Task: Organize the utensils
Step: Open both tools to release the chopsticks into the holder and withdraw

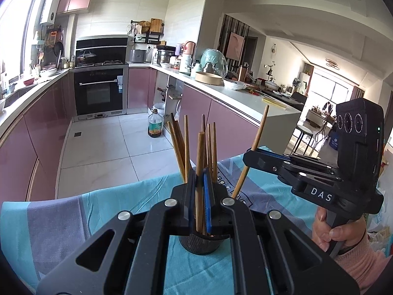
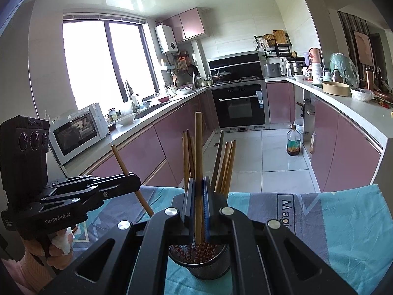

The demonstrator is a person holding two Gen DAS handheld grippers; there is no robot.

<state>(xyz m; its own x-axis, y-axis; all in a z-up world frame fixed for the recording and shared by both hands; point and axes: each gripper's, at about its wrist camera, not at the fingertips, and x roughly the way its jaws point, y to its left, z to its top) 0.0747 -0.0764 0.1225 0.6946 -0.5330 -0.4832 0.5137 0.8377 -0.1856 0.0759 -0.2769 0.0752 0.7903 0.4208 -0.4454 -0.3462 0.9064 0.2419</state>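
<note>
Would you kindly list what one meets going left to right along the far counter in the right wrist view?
White microwave oven → white bowl → black built-in oven → silver pot → round tan container.

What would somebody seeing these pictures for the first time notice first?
Probably the two black grippers, each clamped on one wooden chopstick: the left gripper low in the middle of its own view, the right gripper reaching in from the right there. Below them a black mesh holder, bristling with more chopsticks, stands on a turquoise and grey cloth.
</note>
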